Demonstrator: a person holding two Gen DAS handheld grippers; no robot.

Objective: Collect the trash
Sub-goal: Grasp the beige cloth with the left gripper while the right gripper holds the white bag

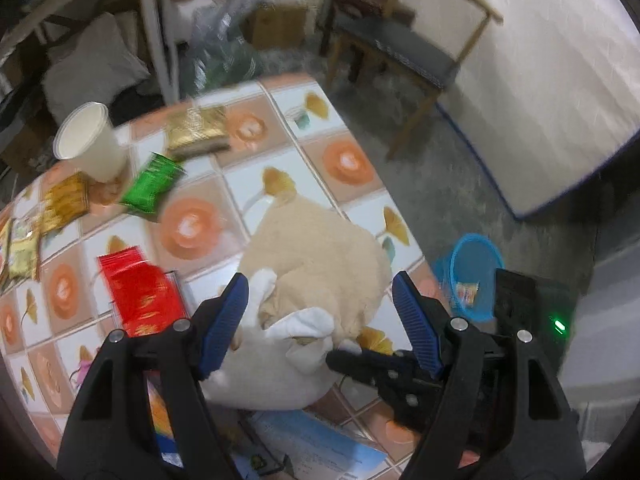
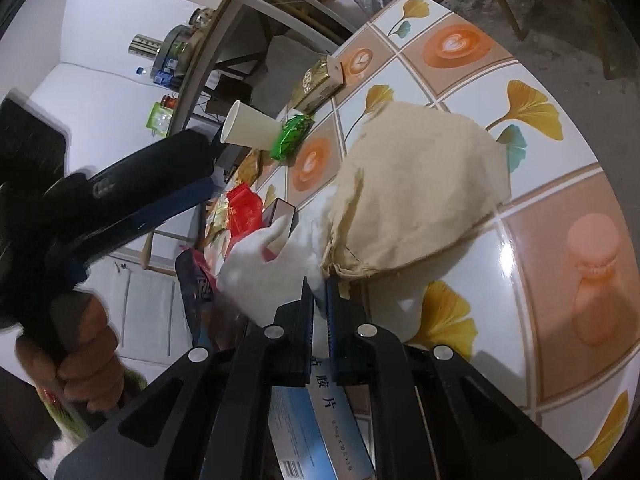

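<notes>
A table with a glossy cloth of ginkgo-leaf and latte-cup squares fills the room's foreground. The left gripper hangs with jaws wide over one beige cloth bag lined with white plastic. The right gripper is pinched narrow on that white rim. Left of the jaws lies one red packet; beyond, one green packet, one gold pack, one paper cup, and perhaps two yellow wrappers, blurred. On the concrete floor right of the jaws stands one blue basket; farther off, one wooden chair.
</notes>
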